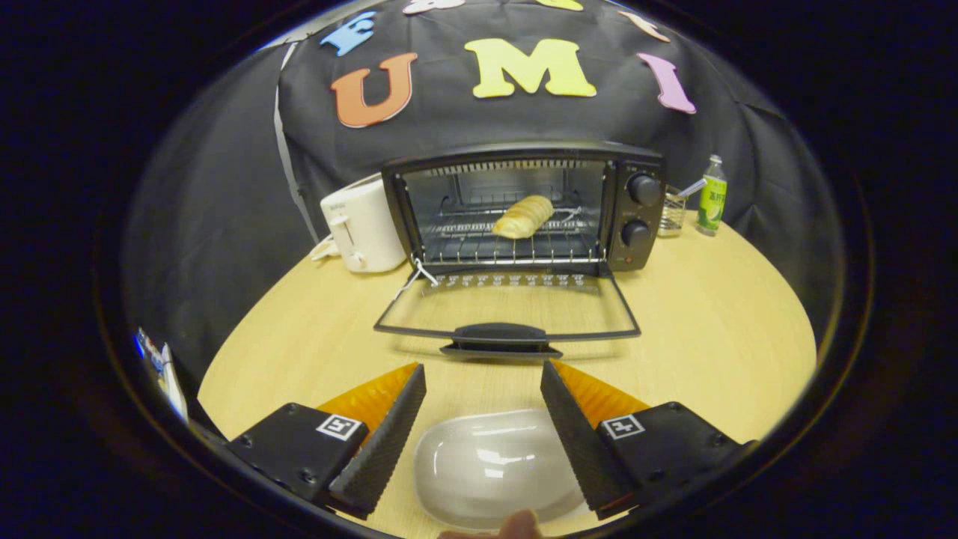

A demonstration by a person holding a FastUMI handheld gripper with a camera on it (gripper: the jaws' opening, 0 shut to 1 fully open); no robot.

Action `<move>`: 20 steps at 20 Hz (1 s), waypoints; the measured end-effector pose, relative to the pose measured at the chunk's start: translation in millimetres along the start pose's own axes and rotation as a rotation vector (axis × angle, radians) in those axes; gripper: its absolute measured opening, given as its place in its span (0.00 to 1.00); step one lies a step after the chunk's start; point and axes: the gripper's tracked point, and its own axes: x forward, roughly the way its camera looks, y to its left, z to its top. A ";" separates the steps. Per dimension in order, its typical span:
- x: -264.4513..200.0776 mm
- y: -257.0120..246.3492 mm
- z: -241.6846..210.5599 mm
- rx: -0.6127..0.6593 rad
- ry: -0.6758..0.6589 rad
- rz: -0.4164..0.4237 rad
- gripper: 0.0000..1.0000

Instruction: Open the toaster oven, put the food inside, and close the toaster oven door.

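i hold the gripper (483,378) wide, empty. the bread (523,216) sits on the toaster oven (524,206) rack. the door handle (500,333) lies straight ahead, crosswise to the fingers, door flat on the table (711,329).

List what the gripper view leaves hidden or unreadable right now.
- White dish: near rim cut off beneath the open gripper; a fingertip covers part.
- Toaster: right side hidden behind the toaster oven.
- Oven knobs: markings too small.
- Glass: contents unclear.
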 end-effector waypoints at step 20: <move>32.7 -13.6 20.0 0.042 0.069 -0.083 1.00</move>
